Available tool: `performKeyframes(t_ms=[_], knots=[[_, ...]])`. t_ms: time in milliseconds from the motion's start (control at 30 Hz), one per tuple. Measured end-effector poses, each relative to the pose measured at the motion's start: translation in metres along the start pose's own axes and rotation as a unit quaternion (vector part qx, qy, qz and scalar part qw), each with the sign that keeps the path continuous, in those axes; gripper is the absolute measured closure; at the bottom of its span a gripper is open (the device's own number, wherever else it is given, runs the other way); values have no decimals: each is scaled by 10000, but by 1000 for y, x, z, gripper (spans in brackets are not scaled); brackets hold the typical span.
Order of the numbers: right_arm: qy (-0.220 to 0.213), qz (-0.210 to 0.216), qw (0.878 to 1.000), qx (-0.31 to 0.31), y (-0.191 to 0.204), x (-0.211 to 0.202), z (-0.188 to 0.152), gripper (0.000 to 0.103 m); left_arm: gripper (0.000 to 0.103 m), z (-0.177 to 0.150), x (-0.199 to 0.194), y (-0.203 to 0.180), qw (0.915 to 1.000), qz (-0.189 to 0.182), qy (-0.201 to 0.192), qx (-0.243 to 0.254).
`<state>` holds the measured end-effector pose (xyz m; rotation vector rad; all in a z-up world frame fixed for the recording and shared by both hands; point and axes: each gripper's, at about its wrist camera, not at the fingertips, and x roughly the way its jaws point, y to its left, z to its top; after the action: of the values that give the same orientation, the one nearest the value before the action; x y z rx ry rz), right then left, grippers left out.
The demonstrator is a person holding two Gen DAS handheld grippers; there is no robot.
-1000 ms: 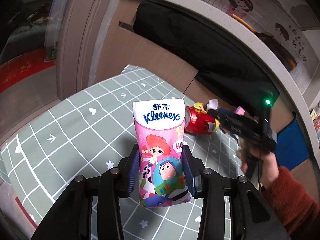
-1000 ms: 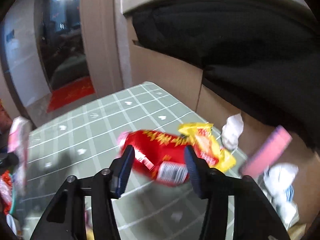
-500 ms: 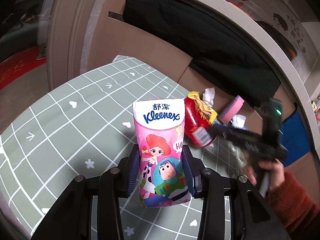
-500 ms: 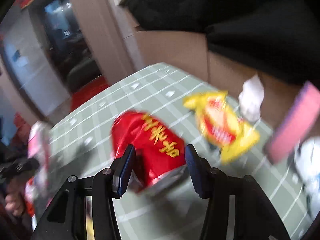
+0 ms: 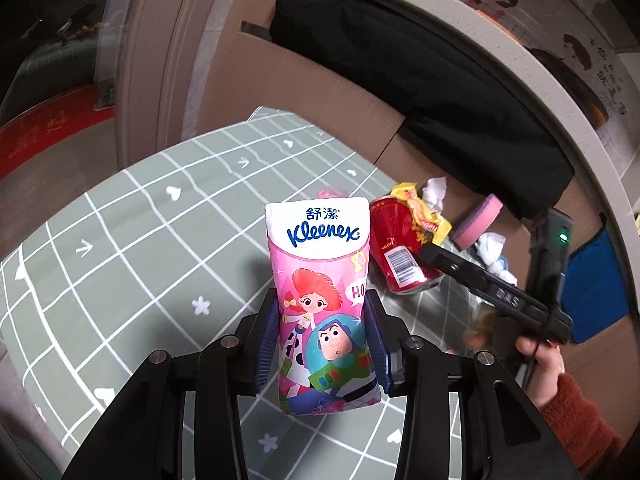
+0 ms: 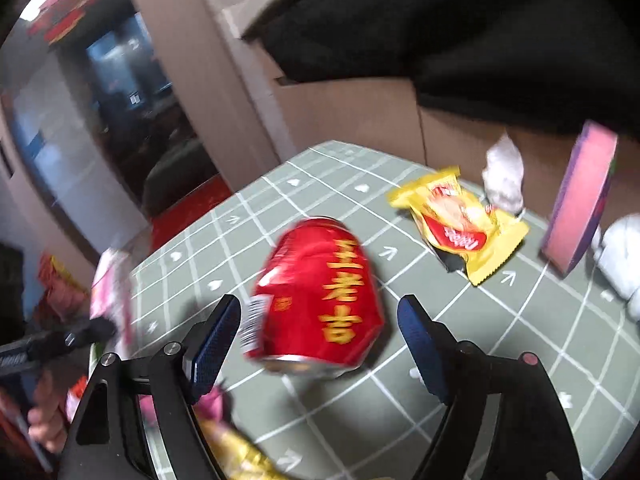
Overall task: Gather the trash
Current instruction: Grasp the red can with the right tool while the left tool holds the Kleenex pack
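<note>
My left gripper (image 5: 322, 338) is shut on a pink Kleenex tissue pack (image 5: 320, 280) and holds it upright above the green grid tablecloth (image 5: 140, 248). My right gripper (image 6: 320, 340) is open, its blue pads on either side of a dented red drink can (image 6: 320, 292) lying on the cloth, with gaps on both sides. The can also shows in the left wrist view (image 5: 394, 248), with the right gripper's body (image 5: 496, 296) beside it. A yellow snack wrapper (image 6: 456, 220) lies behind the can.
A crumpled white tissue (image 6: 504, 168), a pink and purple sponge (image 6: 580, 200) and more white tissue (image 6: 624, 248) lie at the cloth's far right edge. Cardboard boxes (image 5: 320, 92) draped in black cloth (image 5: 420, 72) stand behind. Colourful wrappers (image 6: 224, 440) lie under the right gripper.
My right gripper has closed in on the red can, which now sits between its wider-open pads. The left gripper still holds the tissue pack and has shifted only slightly.
</note>
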<state>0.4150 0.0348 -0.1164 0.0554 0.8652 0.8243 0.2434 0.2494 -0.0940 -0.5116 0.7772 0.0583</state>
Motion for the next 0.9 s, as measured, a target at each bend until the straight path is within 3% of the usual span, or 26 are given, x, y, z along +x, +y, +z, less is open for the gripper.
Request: performKeyframes(t_ms=[133,200,233,467,567,667,833,900], knots=[[364,641,9965,385,-13,18,-7,25,61,0,3,-3,10000,51,81,3],[301,818,9958,286,-10,10,-14,38,61,0,3,-7,9999,41,87,47],[242,820,9961,232,-8,5,-16,50,61,0,3,-11,9999,26,91,83],[215,233,9995,91,-14,-61,-39,52,61,-5,4,-37,9991,-253,157,317],[125,-599,9979,-202,-17,-101,-58,52,61,-8,4,-52,9981,-389,167,445],[110,-1560,9847,-775,-8,-133,-82,52,61,-11,3,-67,9968,-533,183,562],[247,-1297,9877,-838,-5,-164,-109,49,61,-16,1,-85,9949,-641,215,742],[285,-1229,9875,-948,-1,-162,-112,31,61,-18,0,-90,9947,-635,222,774]])
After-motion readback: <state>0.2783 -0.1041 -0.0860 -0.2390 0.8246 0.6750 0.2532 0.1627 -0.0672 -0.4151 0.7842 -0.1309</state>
